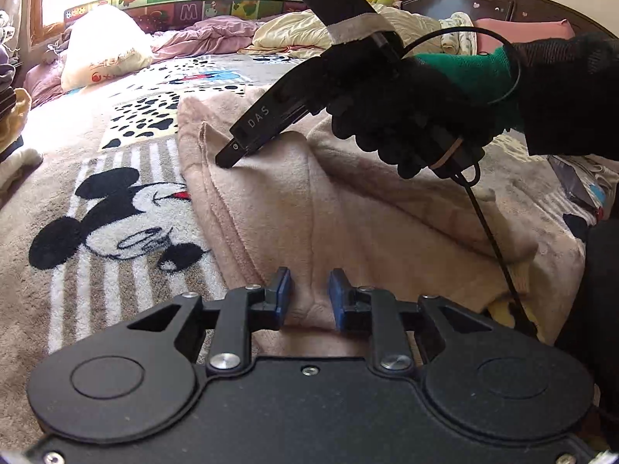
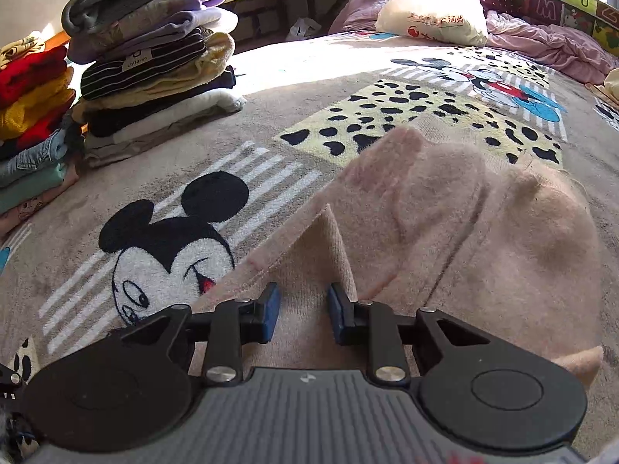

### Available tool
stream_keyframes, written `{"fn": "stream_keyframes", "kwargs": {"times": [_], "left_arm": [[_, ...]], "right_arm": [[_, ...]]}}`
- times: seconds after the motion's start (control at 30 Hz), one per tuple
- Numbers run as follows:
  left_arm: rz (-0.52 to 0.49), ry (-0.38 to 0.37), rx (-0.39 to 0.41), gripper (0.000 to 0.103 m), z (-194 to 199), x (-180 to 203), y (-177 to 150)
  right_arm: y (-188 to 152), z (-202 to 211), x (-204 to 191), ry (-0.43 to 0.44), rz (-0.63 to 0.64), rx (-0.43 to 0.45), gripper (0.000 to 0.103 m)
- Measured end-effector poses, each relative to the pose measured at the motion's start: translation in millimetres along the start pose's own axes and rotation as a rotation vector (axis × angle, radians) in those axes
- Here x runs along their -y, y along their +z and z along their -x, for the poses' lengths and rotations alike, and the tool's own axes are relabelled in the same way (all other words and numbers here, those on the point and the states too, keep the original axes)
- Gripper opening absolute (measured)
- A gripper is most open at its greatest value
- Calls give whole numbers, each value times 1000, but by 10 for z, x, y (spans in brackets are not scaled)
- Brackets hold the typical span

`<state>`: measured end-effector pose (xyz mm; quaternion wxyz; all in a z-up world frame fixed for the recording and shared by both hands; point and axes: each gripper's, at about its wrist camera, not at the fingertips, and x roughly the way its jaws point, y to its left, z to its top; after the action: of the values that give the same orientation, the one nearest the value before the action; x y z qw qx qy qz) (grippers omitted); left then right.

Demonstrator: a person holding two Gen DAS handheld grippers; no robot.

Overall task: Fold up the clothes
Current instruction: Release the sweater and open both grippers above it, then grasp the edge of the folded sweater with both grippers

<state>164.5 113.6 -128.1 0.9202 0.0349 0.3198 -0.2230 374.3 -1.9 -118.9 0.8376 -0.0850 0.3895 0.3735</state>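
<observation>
— blue pads [image 1: 284, 294] on our left gripper [image 1: 308, 295] stand apart, nothing between them but a strip of the pink fleece garment [image 1: 309, 201] lying under them.

— same on our right gripper [image 2: 301, 311]: its blue pads [image 2: 272, 311] are spread, with a ridge of fleece showing in the gap. we cannot tell whether either pad touches the cloth.

— from the left wrist view we see the right gripper from the side, held in a black-gloved hand [image 1: 390, 116]. its dark tip is down against a raised fold of the garment near the far edge.

— a green cuff [image 1: 479, 65] shows past the glove, and a black cable [image 1: 491, 228] hangs from the handle across the fleece.

— the garment itself lies rumpled on the cartoon-mouse blanket [image 1: 108, 216], partly doubled over, one pointed corner standing up just ahead of our right jaws.

— further out on the left of the right wrist view, we see two stacks of folded clothes [image 2: 151, 58], well apart from the pink piece.

— beyond that, a white plastic bag [image 2: 433, 11] sits near the far edge of the bed, beside a crumpled mauve quilt [image 2: 541, 42].

— an alphabet play mat [image 1: 201, 0] stands upright behind them, under the bright window.
</observation>
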Motion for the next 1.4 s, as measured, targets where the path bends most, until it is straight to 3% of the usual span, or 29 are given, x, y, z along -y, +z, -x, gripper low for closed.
{"fn": "stream_keyframes", "kwargs": {"times": [0.1,0.13,0.2,0.3,0.4,0.47,0.53,0.6,0.67,0.7,0.77,0.87,0.97,1.03,1.13,1.3,1.33,1.4], "left_arm": [[69,-53,42,21,93,-142,-10],[101,-71,63,21,136,-198,-7],[171,-114,141,21,282,-295,-4],[137,-123,131,21,292,-215,-22],[29,-40,54,22,89,-3,-87],[30,-34,44,25,56,19,-91],[142,-88,64,28,119,-115,-91],[319,-128,116,40,264,-321,-123],[434,-130,160,59,385,-437,-170],[483,-129,172,61,424,-483,-197],[559,-130,157,63,424,-537,-256],[680,-149,117,64,361,-552,-321],[760,-167,86,65,312,-495,-360],[786,-161,71,66,289,-444,-367],[837,-162,61,67,291,-412,-381],[973,-229,63,67,263,-445,-484],[982,-233,63,66,267,-436,-494],[966,-217,61,64,272,-398,-489]], "right_arm": [[46,151,-129,-41,53,15,27],[41,278,-157,-30,50,52,32],[-20,537,-182,9,29,118,31],[-232,712,-277,12,46,121,31],[-538,446,-273,-52,35,15,33],[-569,489,-191,-37,-61,49,33],[-527,668,-196,-20,-117,84,34],[-605,1050,-211,-7,-144,180,35],[-810,1420,-114,-19,-231,261,41],[-963,1591,-40,-35,-296,299,45],[-1353,1816,101,-63,-438,345,65],[-2009,1996,276,-79,-653,376,71],[-2561,1918,297,-16,-831,374,73],[-2753,1901,242,59,-891,434,73],[-2730,1845,260,175,-974,452,83],[-2608,1693,23,128,-907,408,82],[-2611,1676,24,117,-928,415,78],[-2632,1630,46,106,-965,427,60]]}}
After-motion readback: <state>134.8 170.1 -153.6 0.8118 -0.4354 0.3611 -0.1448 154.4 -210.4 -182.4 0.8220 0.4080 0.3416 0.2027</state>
